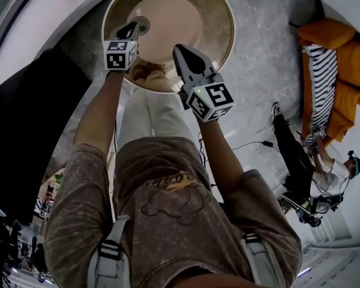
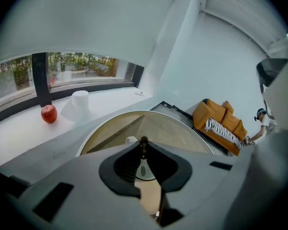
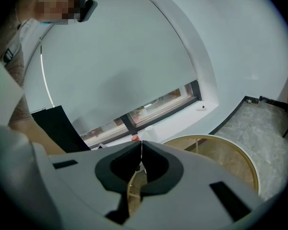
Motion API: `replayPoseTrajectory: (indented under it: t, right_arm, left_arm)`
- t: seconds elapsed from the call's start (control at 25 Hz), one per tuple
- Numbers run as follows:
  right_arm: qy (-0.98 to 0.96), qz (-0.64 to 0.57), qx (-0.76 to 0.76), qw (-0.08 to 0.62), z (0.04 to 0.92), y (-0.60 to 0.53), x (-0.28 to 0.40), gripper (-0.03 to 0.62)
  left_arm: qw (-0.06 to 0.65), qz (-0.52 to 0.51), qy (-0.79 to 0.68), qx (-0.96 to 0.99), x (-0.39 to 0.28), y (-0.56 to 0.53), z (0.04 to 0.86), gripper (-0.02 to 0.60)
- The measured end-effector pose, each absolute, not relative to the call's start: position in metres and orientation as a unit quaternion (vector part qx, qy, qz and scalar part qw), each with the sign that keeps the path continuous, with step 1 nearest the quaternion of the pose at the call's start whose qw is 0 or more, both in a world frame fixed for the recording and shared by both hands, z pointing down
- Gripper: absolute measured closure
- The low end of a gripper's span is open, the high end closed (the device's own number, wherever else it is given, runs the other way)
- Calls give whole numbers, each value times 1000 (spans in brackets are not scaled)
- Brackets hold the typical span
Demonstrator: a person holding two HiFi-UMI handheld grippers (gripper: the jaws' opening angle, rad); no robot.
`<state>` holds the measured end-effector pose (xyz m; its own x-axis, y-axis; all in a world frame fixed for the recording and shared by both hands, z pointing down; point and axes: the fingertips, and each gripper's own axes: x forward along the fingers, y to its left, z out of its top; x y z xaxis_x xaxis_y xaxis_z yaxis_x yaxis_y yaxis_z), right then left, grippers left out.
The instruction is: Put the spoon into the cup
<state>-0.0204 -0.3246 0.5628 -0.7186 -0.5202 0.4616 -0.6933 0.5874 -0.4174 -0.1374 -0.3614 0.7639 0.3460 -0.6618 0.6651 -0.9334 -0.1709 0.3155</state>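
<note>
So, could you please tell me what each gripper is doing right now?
Left gripper: closed on the thin brown-tipped spoon.
Right gripper: closed, empty.

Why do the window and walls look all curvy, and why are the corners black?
Head view: the wide lens bends the floor and squeezes the sofa at the edge. Left gripper view: the window bows, corners go black, the apple looks sharp. Right gripper view: same bending, dark corners too.
</note>
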Motion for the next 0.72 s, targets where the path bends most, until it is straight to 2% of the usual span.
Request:
replayPoseTrajectory:
  t: [0.72]
  right_arm:
    - [-880,307,329,154,575,-318,-27,576]
  left_arm:
    - [361,208,-531,737,-141,-364,772,531]
